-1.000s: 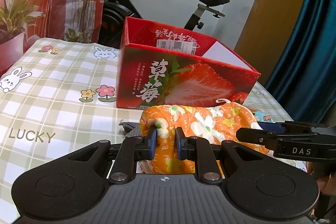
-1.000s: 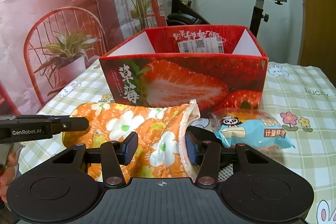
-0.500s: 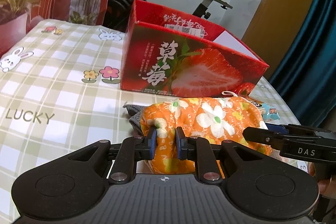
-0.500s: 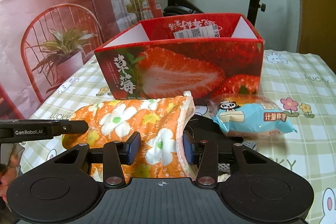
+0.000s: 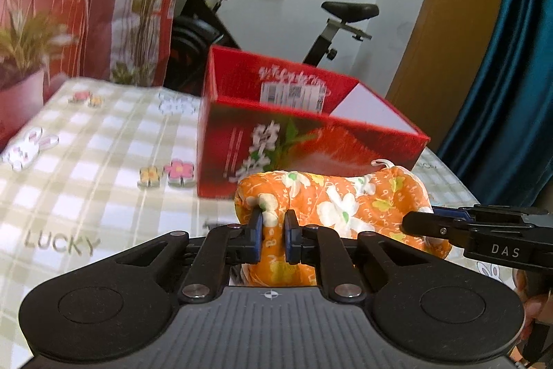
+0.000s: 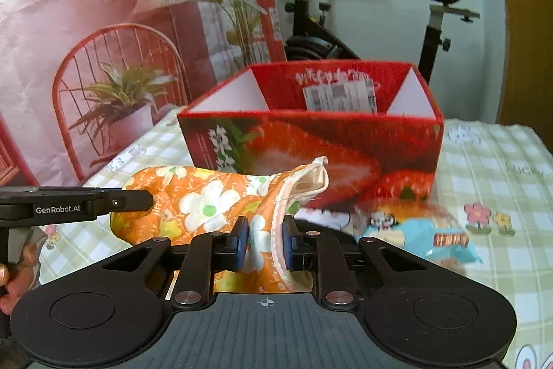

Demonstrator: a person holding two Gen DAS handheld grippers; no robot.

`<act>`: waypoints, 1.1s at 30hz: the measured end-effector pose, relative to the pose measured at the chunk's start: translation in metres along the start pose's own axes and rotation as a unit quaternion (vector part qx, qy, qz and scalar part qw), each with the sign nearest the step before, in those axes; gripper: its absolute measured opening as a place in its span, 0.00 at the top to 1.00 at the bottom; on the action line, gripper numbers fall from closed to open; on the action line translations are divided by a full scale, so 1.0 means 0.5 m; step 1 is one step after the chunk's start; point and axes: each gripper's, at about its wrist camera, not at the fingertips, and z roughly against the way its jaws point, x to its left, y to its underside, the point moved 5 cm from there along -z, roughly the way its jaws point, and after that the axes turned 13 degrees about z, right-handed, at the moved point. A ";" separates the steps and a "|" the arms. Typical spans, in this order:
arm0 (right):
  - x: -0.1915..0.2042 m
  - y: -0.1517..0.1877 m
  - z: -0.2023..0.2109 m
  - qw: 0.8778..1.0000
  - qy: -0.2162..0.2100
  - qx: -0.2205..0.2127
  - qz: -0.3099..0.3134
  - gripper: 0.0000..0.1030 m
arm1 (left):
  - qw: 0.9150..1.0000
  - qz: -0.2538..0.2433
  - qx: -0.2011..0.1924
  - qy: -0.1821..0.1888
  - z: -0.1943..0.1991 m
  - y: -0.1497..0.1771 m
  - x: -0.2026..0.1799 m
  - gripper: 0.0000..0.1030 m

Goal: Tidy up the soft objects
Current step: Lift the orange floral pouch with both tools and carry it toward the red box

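Two grippers pinch one orange floral fabric pouch (image 5: 345, 206) between them: the left gripper (image 5: 273, 234) is clamped on its closed end, while the right gripper (image 6: 265, 237) is closing its jaws on the cream-lined open mouth. The pouch's long axis runs from claw to claw, just ahead of both. Beyond it stands the open strawberry box (image 6: 311, 140); a wrapped snack packet (image 6: 418, 234) lies right of the right claw.

At twelve o'clock the way forward is blocked by the red strawberry box (image 5: 304, 158), whose open top is left free. Bare desk (image 5: 90, 168) is offered at ten o'clock. At two o'clock in the right view, passage is narrowed by a blue snack packet (image 6: 418, 234).
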 end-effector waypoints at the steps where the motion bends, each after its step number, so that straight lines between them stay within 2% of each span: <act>1: -0.002 -0.008 0.003 1.000 0.001 -0.005 0.001 0.82 | 1.000 -0.002 -0.003 0.001 0.002 -0.006 -0.004 0.88; 17: -0.051 -0.127 0.008 0.999 0.003 -0.050 0.017 0.83 | 0.998 -0.028 -0.048 0.017 0.001 -0.135 -0.064 0.88; 33: -0.152 -0.242 -0.037 0.997 0.013 -0.076 0.024 0.83 | 0.997 -0.025 -0.063 0.023 -0.071 -0.245 -0.103 0.88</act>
